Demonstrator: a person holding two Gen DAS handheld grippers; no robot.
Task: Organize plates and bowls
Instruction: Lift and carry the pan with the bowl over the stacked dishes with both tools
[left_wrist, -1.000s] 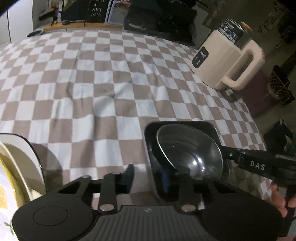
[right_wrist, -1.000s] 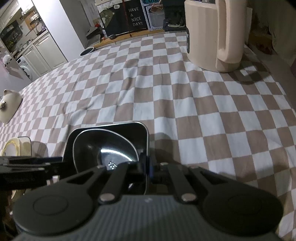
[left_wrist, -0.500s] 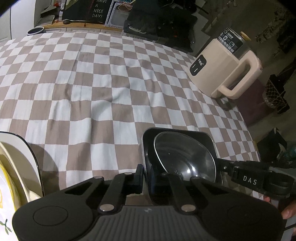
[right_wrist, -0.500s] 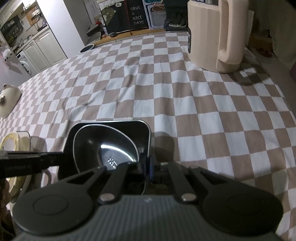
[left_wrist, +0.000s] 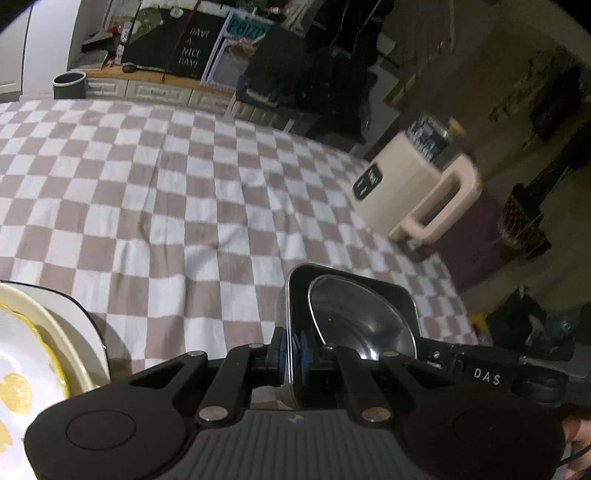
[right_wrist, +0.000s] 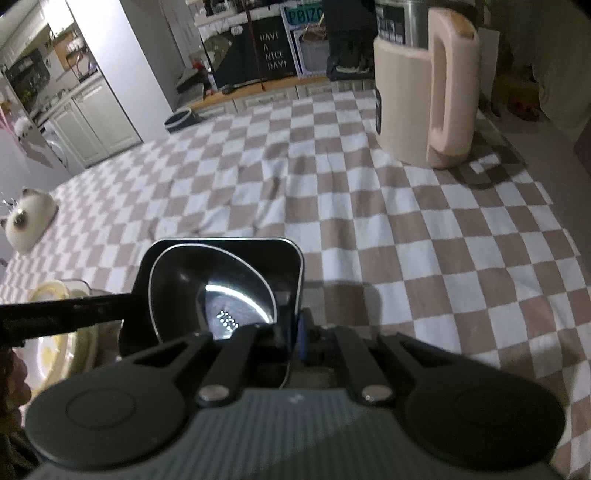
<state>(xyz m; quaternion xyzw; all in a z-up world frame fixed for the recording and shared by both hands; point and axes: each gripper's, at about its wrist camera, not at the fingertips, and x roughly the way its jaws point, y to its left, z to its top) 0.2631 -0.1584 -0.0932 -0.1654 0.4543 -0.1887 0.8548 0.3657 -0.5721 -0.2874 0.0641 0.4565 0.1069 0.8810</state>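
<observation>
The square black dish (left_wrist: 369, 295), with a round steel bowl (left_wrist: 358, 321) nested inside, hung between the two tongs. The left tongs (left_wrist: 291, 354) were clamped on its left wall and the right tongs (right_wrist: 295, 332) on the opposite wall, so it sat crosswise between both hands above the checked cloth (right_wrist: 369, 229) on the bench. A cream plate (left_wrist: 48, 332) with yellow print lay just to the left, nearer the left hand. The dish looked rigid and glossy, the bowl mirror-smooth.

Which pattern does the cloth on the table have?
The cloth has a checkerboard pattern of light brown and white squares; it shows best in the right wrist view.
</observation>
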